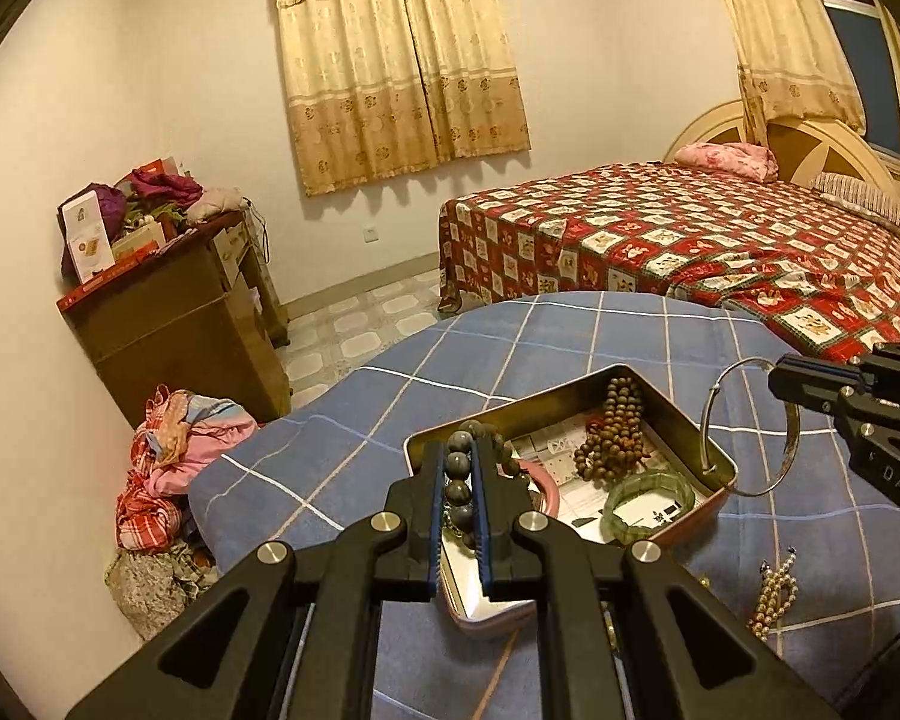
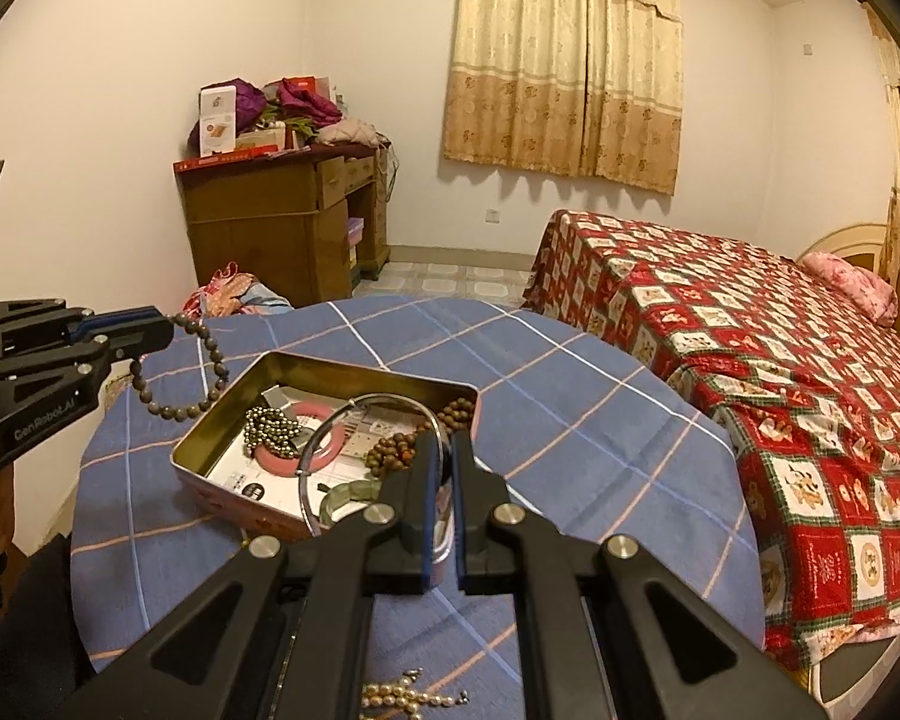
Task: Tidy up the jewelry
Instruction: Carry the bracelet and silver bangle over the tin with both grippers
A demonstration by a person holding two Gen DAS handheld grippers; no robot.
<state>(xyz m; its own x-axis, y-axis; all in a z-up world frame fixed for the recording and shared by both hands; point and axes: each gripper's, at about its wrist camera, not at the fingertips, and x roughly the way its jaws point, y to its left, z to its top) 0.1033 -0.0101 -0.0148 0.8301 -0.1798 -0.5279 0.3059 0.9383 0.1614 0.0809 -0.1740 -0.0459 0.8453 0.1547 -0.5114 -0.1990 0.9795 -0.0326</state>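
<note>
An open metal tin [image 1: 672,414] [image 2: 354,373] sits on the blue checked table. It holds brown wooden beads [image 1: 615,432] [image 2: 402,447], a green bangle [image 1: 648,507] [image 2: 348,495], a pink bangle [image 2: 324,450] and a dark bead chain [image 2: 270,429]. My left gripper [image 1: 457,450] [image 2: 165,324] is shut on a grey bead bracelet [image 1: 457,471] [image 2: 210,360], held over the tin's near-left edge. My right gripper [image 2: 441,441] [image 1: 777,375] is shut on a thin silver bangle [image 1: 750,426] [image 2: 330,438], which hangs over the tin.
A pearl bracelet [image 1: 774,594] [image 2: 402,699] lies on the blue cloth [image 1: 510,348] near me. A bed with a red quilt [image 1: 720,246] [image 2: 780,360] stands to the right. A wooden cabinet [image 1: 174,312] [image 2: 282,222] and a clothes pile [image 1: 174,456] are on the left.
</note>
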